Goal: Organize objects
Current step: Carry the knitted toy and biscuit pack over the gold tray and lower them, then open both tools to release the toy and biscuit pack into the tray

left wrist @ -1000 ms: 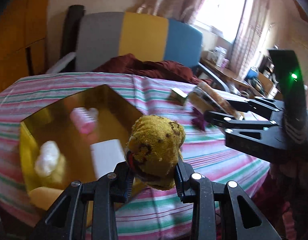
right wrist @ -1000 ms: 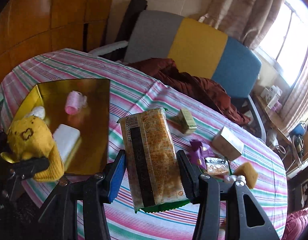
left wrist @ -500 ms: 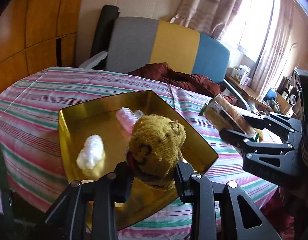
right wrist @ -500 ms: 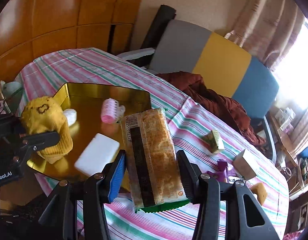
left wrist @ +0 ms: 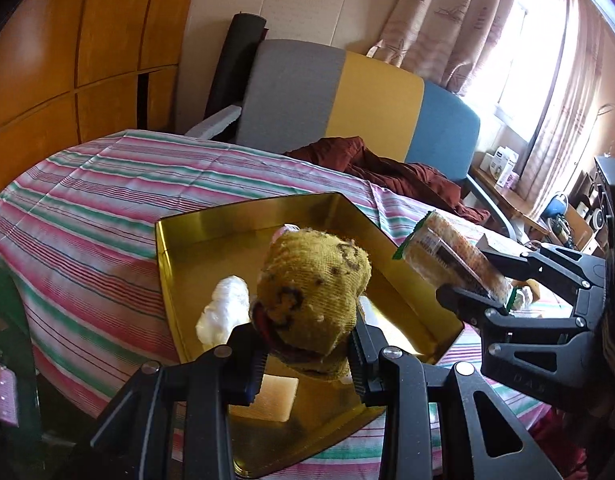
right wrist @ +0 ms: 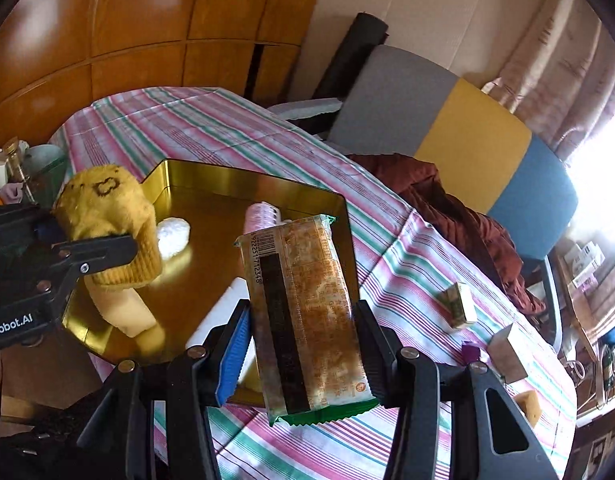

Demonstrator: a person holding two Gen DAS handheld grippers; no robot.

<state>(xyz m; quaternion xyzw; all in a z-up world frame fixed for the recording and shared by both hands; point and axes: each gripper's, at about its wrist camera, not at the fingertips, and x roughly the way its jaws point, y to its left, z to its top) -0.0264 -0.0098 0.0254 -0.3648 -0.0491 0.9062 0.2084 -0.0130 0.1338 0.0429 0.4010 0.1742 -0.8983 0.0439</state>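
While both hang above the gold tray (right wrist: 243, 176), the left tool (left wrist: 307, 344) clamps a yellow sock (left wrist: 311, 292) and the right tool (right wrist: 303, 344) clamps a cracker packet (right wrist: 303, 308).

Behind the worktop we see a grey, yellow and blue chair (left wrist: 371, 112) (maroon cloth (right wrist: 459, 216) heaped on it) and curtains (left wrist: 467, 28).

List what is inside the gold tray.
Inside the gold tray: a pink roller, a white wad, a white block and a pale yellow piece. The held yellow knit toy and snack packet cover parts of the floor.
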